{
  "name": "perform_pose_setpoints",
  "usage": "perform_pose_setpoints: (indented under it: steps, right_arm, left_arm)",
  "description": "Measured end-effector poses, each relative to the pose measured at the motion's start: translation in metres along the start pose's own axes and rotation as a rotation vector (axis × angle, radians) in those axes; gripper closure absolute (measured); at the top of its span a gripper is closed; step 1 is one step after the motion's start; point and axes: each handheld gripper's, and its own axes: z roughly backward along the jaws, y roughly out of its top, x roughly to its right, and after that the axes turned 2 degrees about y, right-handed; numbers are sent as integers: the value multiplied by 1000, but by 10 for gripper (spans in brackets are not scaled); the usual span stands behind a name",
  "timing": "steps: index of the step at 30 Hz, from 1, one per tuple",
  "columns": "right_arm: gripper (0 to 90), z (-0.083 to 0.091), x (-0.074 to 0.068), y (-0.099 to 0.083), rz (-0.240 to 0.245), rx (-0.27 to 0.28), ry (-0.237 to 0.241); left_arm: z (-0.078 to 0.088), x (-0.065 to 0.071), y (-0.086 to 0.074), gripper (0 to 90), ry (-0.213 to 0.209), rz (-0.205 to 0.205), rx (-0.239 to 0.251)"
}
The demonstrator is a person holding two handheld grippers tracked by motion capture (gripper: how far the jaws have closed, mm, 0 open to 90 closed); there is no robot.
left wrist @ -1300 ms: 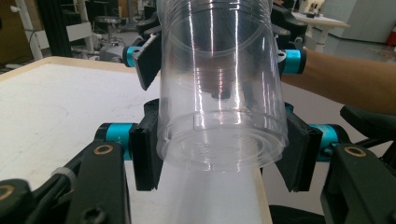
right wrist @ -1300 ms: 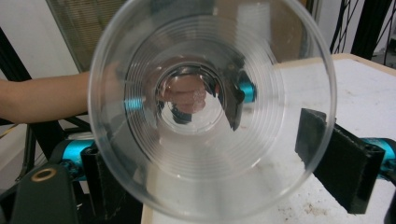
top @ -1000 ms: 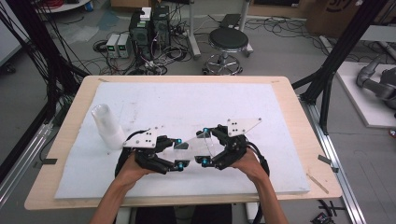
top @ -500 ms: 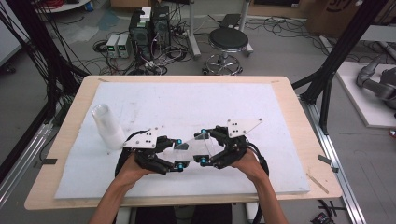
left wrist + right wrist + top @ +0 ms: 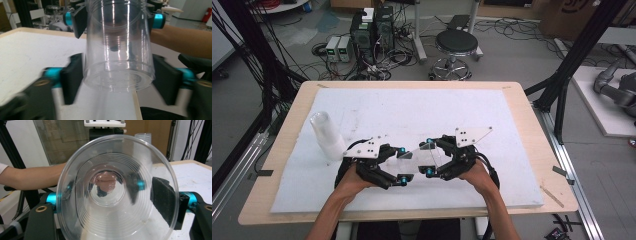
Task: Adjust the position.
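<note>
While we pass the clear ribbed plastic cup (image 5: 422, 156) over the counter (image 5: 512, 150):
Left hand-held gripper (image 5: 402, 164) has just been opening, jaws off; right hand-held gripper (image 5: 428, 157), closing, clamps its rim—squeezing could crack it.

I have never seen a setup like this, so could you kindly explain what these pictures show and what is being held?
A person sits at a table holding a hand-operated gripper in each hand. One picture looks down from above; the other two come from cameras riding on each gripper. Between them is a clear plastic cup, lying sideways. The right gripper has just been closing on the cup's mouth end and grips it; the left gripper has just been opening, its pads standing beside the cup's base. A stack of clear cups stands on the white mat at the left.
</note>
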Motion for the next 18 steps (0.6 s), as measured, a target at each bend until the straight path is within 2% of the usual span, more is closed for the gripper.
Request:
perform_pose_setpoints:
  steps: [1, 2, 4, 8, 11, 13, 17, 18]
  right_arm:
    - [271, 0, 0, 0, -1, 2, 0]
    - [271, 0, 0, 0, -2, 3, 1]
    - [271, 1, 0, 0, -4, 1, -7]
    - [271, 2, 1, 0, -2, -10, -12]
    - [271, 2, 1, 0, -4, -20, -20]
    - [271, 3, 1, 1, 0, -37, -36]
    - [270, 4, 2, 5, -1, -103, -83]
    - [270, 5, 3, 7, -4, -121, -95]
  left_arm:
    - [0, 0, 0, 142, 0, 0, 0]
    - [0, -1, 0, 107, 26, 16, -29]
    - [1, -1, 0, 32, 34, 27, -37]
    - [4, -1, 1, 24, 40, 24, -76]
    - [7, 0, 2, 23, 76, 22, -123]
    - [10, 3, 2, 24, 103, 18, -173]
    - [17, 7, -1, 24, 163, 6, -271]
    - [18, 7, -2, 24, 179, 8, -281]
